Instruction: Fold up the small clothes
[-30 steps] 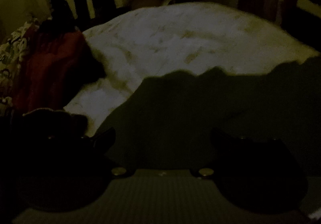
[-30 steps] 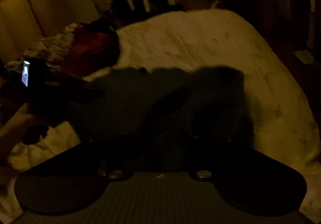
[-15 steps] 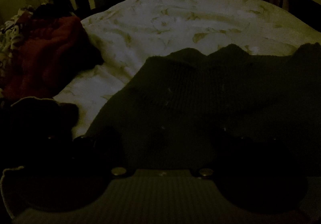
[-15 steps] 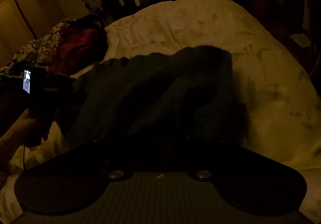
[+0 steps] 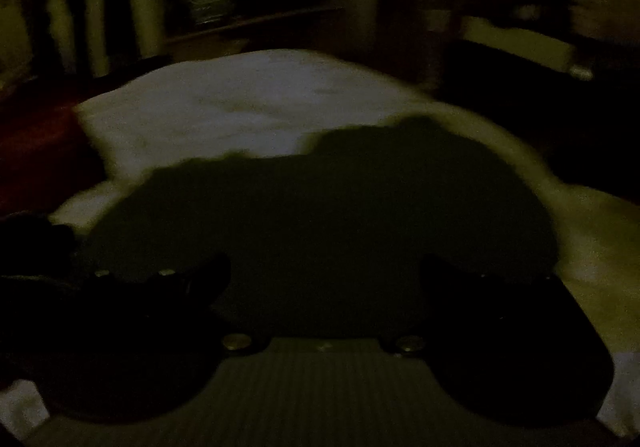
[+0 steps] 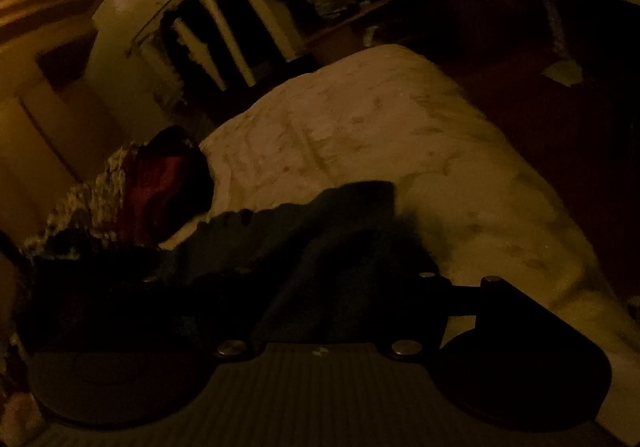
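A dark green knitted garment point(image 5: 320, 207) lies bunched on the pale duvet point(image 5: 240, 107), close in front of both grippers. My left gripper point(image 5: 324, 275) hangs low over its near edge, black fingers wide apart and nothing pinched between them. In the right wrist view the garment point(image 6: 340, 223) shows a folded ridge running away from me. My right gripper point(image 6: 296, 287) is tilted, its jaws opening wide; the cloth lies between them, but the pads do not press on it. The left finger of that gripper is lost in the dark.
The room is very dim. A red cloth point(image 6: 160, 183) and a patterned cloth point(image 6: 96, 191) lie at the bed's left side. Hanging clothes point(image 6: 224, 43) and a shelf point(image 5: 248, 19) stand beyond the bed. Dark floor point(image 6: 540, 107) drops off on the right.
Both views have swung and blurred. The right gripper has rolled and its jaws have spread wide, letting go of the garment. The left view has shifted rightward across the bed; the garment looks more bunched.
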Demonstrator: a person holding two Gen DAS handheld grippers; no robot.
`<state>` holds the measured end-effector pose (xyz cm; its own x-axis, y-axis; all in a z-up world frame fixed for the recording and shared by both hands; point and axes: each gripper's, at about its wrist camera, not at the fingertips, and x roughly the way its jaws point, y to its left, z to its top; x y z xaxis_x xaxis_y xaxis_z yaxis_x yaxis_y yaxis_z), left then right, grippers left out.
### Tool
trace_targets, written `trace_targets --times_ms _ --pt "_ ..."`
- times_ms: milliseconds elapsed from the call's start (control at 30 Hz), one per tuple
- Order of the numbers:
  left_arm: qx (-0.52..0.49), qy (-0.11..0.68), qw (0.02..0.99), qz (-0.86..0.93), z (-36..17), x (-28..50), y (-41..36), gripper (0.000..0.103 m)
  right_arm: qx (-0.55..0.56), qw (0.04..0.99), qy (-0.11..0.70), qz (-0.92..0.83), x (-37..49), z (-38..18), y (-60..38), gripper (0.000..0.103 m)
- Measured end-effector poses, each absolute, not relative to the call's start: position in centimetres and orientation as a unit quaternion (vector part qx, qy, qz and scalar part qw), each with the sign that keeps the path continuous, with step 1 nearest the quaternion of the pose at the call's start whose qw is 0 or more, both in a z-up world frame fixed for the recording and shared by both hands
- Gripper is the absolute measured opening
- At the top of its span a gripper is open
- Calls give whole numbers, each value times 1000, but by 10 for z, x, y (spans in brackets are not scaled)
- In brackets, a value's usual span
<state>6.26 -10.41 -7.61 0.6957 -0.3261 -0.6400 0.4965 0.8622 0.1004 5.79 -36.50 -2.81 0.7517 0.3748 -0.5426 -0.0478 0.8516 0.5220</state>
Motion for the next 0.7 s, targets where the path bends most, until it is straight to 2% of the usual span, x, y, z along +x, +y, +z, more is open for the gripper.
trace_targets --times_ms 133,267,333,400,567,700 --pt "192 283 895 -286 -92 12 -160 103 263 898 339 99 40 -35 -387 103" --pt "243 236 899 -277 -108 -2 -201 97 279 892 343 94 26 -47 -396 103" --pt "295 201 898 -256 -118 -3 -223 96 279 890 348 97 23 -52 -399 103" --pt "304 184 903 -243 -122 -3 -231 95 276 888 353 100 23 -56 -399 103" --pt "331 216 880 -262 -139 -4 -261 93 278 882 362 115 29 -63 -400 103" --pt "349 203 879 -252 -155 0 -275 95 273 880 366 128 37 -70 -400 103"
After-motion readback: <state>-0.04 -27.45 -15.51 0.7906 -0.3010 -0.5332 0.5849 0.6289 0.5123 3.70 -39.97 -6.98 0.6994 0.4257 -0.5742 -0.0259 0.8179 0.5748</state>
